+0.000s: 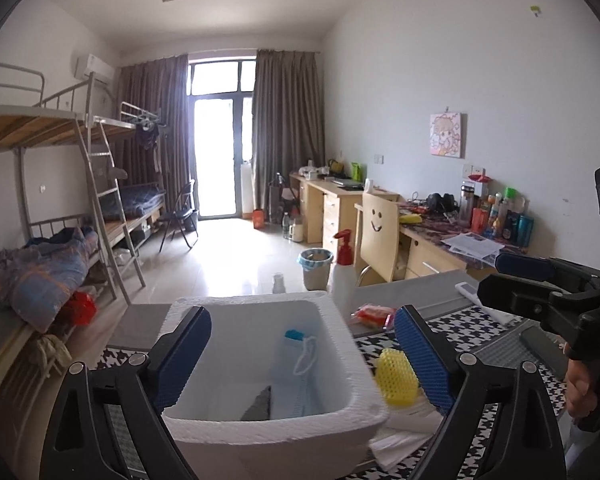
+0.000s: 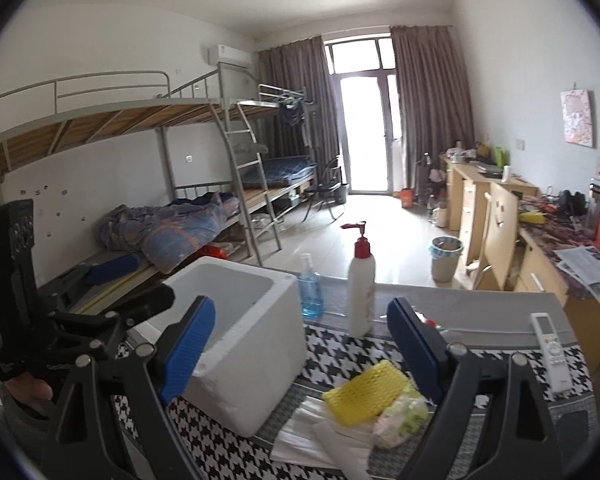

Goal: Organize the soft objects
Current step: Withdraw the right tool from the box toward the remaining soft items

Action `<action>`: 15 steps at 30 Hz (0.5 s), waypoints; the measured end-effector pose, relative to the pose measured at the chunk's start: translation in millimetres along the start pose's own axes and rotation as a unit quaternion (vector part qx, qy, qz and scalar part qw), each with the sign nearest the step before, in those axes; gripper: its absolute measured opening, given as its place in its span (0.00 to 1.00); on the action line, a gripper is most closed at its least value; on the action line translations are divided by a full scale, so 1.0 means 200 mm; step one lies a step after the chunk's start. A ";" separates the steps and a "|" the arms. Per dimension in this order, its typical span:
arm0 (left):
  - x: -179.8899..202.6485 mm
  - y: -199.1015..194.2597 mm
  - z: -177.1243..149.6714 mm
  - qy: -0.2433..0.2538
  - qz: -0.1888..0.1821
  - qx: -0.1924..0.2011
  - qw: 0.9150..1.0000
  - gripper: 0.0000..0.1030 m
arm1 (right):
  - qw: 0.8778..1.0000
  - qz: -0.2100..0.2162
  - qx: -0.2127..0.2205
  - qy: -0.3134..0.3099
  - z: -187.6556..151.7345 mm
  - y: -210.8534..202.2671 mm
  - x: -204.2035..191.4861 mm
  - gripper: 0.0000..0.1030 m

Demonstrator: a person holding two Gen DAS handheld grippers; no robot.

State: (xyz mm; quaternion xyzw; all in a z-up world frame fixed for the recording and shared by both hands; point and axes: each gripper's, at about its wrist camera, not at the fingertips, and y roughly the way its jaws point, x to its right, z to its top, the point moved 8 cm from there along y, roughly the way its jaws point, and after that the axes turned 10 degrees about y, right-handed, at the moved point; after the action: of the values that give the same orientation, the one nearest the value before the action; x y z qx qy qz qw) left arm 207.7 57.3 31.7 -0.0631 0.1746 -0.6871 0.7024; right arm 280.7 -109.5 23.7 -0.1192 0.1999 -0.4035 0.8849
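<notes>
The bench (image 2: 480, 316), under a houndstooth cloth, fills the lower frame of both views. On it, lower centre in the left view, stands the white foam box (image 1: 340, 336), open-topped, likely the collecting bin; a face mask (image 1: 296, 360) already lies inside beside something dark, hard to identify. The left gripper (image 1: 302, 356) hovers over it, jaws spread, empty. The right gripper (image 2: 300, 344) is equally wide and empty, above the yellow sponge (image 2: 364, 392) resting on white sheets partly cut off.

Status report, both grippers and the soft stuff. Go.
Left gripper open, empty, over the foam box. Right gripper open, empty, above the yellow sponge. Face mask in box. Pump bottle stands behind the pile, not blocking.
</notes>
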 end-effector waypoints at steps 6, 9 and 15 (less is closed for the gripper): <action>0.06 -0.04 0.02 0.003 -0.008 0.011 1.000 0.91 | 1.000 -0.027 0.013 -0.003 0.01 -0.04 0.06 0.88; 0.11 -0.05 0.03 0.010 -0.013 0.016 1.000 0.91 | 0.999 -0.042 0.021 0.002 0.00 -0.08 0.11 0.88; 0.19 -0.05 0.04 0.017 -0.037 0.023 0.999 0.92 | 0.997 -0.061 0.032 0.017 0.00 -0.14 0.20 0.88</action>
State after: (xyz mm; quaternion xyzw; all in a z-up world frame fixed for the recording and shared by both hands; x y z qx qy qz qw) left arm 200.5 17.1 37.3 -0.0414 0.1686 -0.7172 0.6749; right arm 286.4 -158.5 22.9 -0.0957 0.1942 -0.4653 0.8583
